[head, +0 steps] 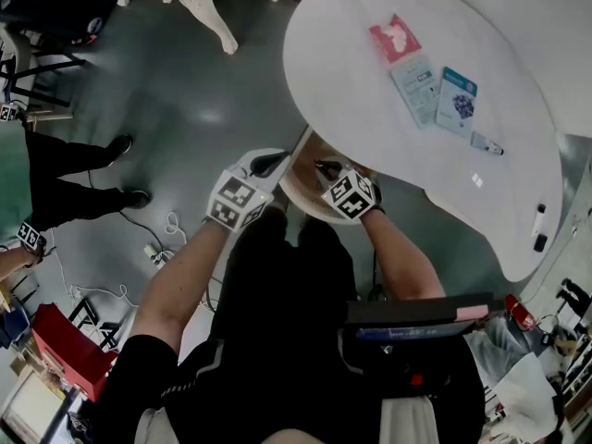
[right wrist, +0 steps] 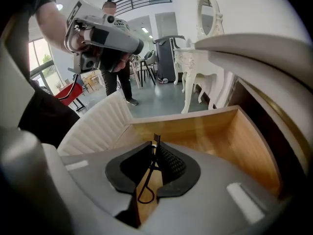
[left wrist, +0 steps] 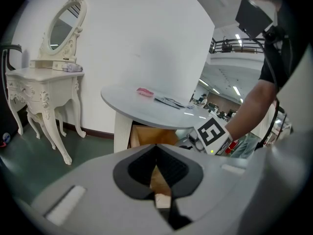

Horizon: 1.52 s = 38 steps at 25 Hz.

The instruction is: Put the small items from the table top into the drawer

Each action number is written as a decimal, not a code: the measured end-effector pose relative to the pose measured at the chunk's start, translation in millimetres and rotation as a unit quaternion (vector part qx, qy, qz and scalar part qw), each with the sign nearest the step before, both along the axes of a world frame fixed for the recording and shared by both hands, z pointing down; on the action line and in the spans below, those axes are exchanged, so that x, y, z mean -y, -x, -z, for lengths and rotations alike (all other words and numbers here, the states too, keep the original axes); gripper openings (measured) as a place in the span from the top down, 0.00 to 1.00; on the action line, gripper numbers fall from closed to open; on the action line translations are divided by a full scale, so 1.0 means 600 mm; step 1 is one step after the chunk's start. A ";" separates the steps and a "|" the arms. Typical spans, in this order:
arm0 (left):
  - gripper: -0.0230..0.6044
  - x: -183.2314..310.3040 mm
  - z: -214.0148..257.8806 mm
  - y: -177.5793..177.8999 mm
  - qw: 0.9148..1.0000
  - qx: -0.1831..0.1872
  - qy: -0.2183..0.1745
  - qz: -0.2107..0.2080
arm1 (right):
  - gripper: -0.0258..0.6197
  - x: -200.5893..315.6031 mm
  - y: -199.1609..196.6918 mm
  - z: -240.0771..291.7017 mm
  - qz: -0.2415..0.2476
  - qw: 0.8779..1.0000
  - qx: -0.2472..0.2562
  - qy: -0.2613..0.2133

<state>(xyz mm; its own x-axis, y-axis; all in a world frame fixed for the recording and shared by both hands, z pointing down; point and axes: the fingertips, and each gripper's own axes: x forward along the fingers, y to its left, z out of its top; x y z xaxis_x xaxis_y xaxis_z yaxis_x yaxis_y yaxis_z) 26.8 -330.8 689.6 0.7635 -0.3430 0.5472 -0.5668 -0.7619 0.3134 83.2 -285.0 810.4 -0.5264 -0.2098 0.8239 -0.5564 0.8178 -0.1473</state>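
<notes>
drawer [right wrist: 220, 136] partly hidden behind right gripper [right wrist: 155, 150] pinching thin black item [right wrist: 156, 139]

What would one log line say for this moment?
right claw: shut on thin black item, over open drawer | left claw: shut, empty | table: packets on top

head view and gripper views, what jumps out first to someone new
The right gripper holds a thin black looped item over the open wooden drawer. In the head view's upper right, the white table carries a red packet and two printed cards.
</notes>
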 end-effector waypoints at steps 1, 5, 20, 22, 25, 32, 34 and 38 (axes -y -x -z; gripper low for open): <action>0.96 0.002 -0.003 -0.001 1.000 0.000 0.001 -0.001 | 0.90 0.002 -0.001 -0.007 0.001 1.000 -0.004 0.004; 0.96 0.011 -0.012 -0.004 1.000 -0.002 0.006 0.002 | 0.90 0.011 -0.006 -0.031 0.006 1.000 -0.020 0.010; 0.96 0.024 -0.034 0.009 1.000 0.004 0.015 0.002 | 0.90 0.056 -0.024 -0.117 -0.030 0.997 -0.068 0.012; 0.96 0.022 -0.031 0.010 1.000 0.000 0.019 0.003 | 0.90 0.064 -0.026 -0.124 -0.042 0.997 -0.071 0.012; 0.96 0.017 -0.030 0.015 1.000 0.001 0.018 0.001 | 0.90 0.078 -0.029 -0.133 -0.059 0.995 -0.074 0.010; 0.96 0.013 -0.022 0.026 1.000 0.002 0.015 0.008 | 0.89 0.088 -0.045 -0.148 -0.086 0.991 -0.098 0.014; 0.96 0.014 -0.022 0.027 1.000 0.000 0.014 0.010 | 0.89 0.090 -0.047 -0.152 -0.092 0.990 -0.101 0.015; 0.96 0.010 -0.021 0.026 1.000 -0.004 0.014 0.011 | 0.89 0.095 -0.049 -0.155 -0.095 0.990 -0.106 0.014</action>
<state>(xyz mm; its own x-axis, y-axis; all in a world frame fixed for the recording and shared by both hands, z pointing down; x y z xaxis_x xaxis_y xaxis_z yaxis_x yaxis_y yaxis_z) 11.1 -337.1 702.4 0.7604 -0.3447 0.5505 -0.5813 -0.7392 0.3401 112.3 -342.1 903.2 -0.2937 -0.2641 0.9187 -0.7211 0.6921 -0.0315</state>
